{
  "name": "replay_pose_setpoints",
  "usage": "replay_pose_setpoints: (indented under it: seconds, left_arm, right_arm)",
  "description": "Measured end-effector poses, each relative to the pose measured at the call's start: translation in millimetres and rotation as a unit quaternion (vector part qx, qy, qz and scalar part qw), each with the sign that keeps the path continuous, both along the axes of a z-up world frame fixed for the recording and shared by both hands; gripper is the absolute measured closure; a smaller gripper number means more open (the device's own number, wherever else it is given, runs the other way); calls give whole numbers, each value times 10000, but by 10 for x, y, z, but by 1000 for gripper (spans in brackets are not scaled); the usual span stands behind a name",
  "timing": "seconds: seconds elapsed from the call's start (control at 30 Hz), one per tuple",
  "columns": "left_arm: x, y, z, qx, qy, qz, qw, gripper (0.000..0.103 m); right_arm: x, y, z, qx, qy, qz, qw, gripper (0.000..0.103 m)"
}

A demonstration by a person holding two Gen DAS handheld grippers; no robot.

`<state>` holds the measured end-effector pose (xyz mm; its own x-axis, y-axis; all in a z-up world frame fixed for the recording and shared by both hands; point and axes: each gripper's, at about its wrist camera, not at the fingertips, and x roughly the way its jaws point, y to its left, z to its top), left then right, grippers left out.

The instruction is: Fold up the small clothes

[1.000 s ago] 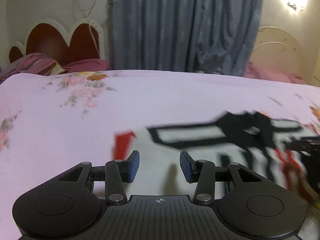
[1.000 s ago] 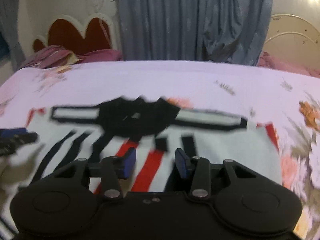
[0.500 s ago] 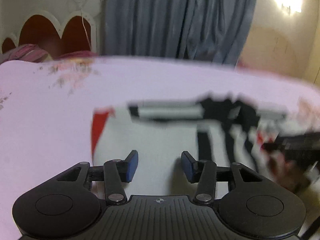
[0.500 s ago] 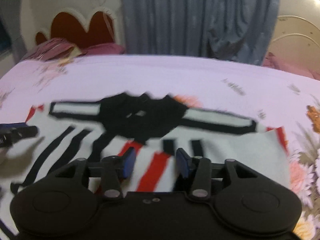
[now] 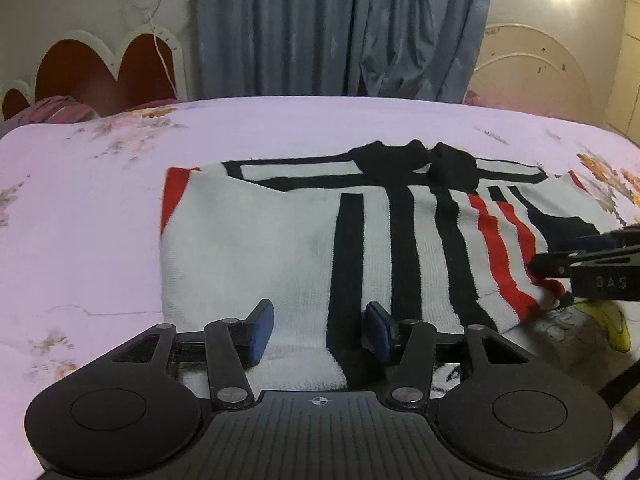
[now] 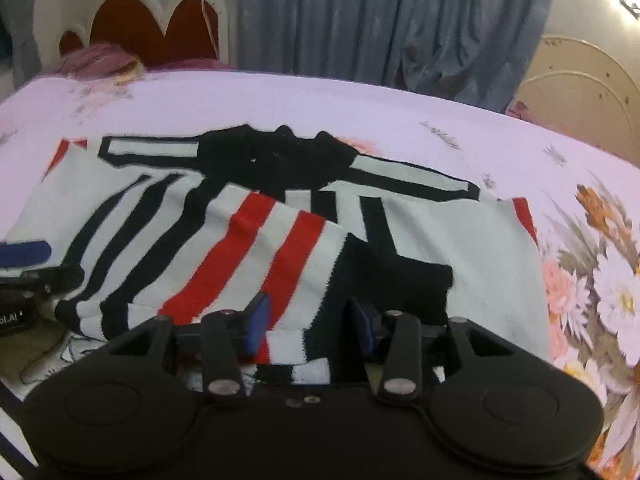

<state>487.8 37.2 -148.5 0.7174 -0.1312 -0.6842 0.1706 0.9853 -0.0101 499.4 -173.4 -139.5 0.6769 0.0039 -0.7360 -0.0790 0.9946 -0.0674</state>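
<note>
- The striped knit top (image 5: 280, 248) is lying mostly flat on the pink floral bedsheet (image 5: 100, 184), collar at the far side, hem near both grippers.
- Left gripper (image 5: 320, 332) is hovering over the near hem with its jaws opening; cloth is showing between the blue pads, nothing pinched.
- Right gripper (image 6: 308, 324) is closing its jaws, sitting over the rumpled red-striped hem, pads not pressing yet as far as I'm seeing.
- Guessing it's light, soft and floppy, so it's probably going to sag; pinching the near hem corners looks best.
- Right view is showing a fold ridge and dark patch; left view is showing the smooth left half and red sleeve edge.
</note>
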Motion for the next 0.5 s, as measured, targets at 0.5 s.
replay_pose_setpoints:
  seconds: [0.5]
  left_arm:
    - [-286, 40, -49, 277, -56, 287, 9992, 51]
  right_arm:
    - [-156, -248, -74, 198, 14, -54, 9998, 60]
